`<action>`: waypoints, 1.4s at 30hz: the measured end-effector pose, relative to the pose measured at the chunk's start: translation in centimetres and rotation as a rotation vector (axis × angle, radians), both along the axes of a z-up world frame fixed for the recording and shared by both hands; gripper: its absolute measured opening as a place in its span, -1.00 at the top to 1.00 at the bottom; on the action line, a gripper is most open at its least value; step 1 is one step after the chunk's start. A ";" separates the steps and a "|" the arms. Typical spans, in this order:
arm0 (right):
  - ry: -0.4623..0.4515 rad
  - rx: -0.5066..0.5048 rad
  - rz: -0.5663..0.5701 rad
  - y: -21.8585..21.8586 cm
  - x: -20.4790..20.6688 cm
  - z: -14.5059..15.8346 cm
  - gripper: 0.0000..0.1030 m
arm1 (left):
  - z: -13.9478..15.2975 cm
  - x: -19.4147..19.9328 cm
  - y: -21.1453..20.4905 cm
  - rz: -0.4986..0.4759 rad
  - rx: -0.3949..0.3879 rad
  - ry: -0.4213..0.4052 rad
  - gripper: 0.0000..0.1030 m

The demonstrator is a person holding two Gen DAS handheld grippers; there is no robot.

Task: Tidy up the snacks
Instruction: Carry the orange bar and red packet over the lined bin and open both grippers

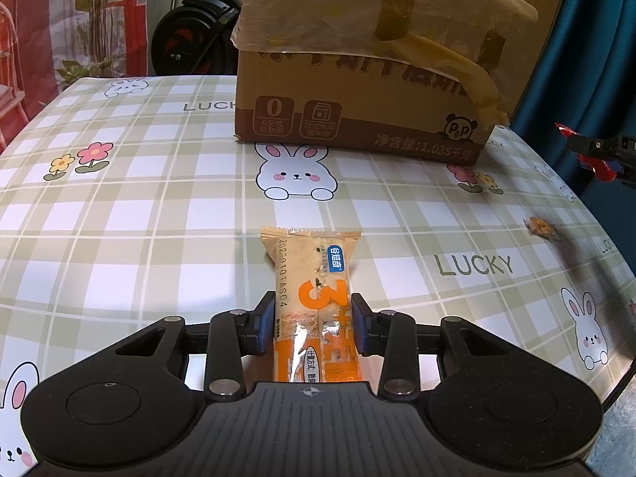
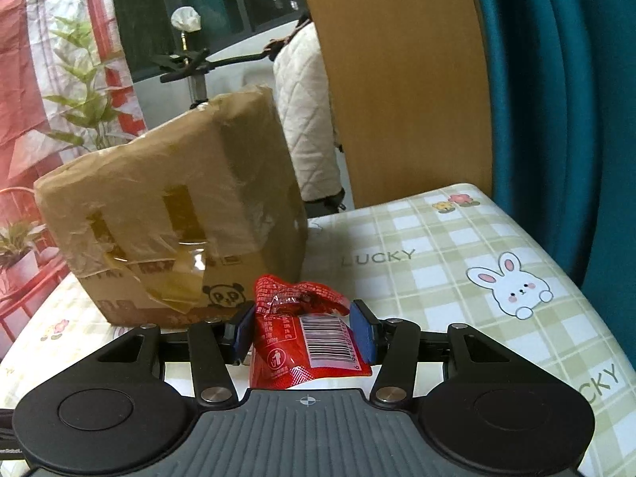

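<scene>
Left gripper [image 1: 313, 328]: closed on orange snack bar [image 1: 314, 302], held mid-length, in front of the box; light, crushable
Right gripper [image 2: 303, 328]: clamps red packet [image 2: 306, 338], near the box corner; soft, crinkly, slippery film
Box [image 1: 357, 91]: farthest, taped cardboard

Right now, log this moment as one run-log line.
left gripper: shut on orange snack bar | right gripper: shut on red snack packet | cardboard box: on table, ahead
</scene>
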State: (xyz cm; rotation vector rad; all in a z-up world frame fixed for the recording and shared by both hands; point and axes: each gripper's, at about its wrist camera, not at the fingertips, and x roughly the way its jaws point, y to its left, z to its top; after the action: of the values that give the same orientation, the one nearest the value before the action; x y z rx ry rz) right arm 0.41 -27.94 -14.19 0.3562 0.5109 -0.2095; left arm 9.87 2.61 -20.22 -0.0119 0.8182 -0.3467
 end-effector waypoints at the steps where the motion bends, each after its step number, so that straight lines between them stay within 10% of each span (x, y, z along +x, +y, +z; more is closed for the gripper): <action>1: -0.005 -0.004 0.008 0.2 0.1 0.2 0.09 | 0.0 0.0 0.0 0.000 0.000 0.000 0.23; 21: -0.214 -0.165 0.184 4.8 4.2 10.1 0.09 | 2.0 0.9 0.7 0.029 -0.057 -0.040 0.25; 34: -0.258 -0.234 0.267 6.3 11.4 14.4 0.09 | 16.7 6.8 -0.5 0.003 -0.107 -0.391 0.25; 42: -0.190 -0.309 0.327 8.7 19.2 14.9 0.06 | 21.2 15.8 -4.4 0.009 -0.095 -0.411 0.25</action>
State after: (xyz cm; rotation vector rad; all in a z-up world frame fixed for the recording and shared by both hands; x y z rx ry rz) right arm 19.65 -19.21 0.71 -0.0116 0.3354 0.0632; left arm 25.68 -1.83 1.00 -0.0317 0.3950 -0.3636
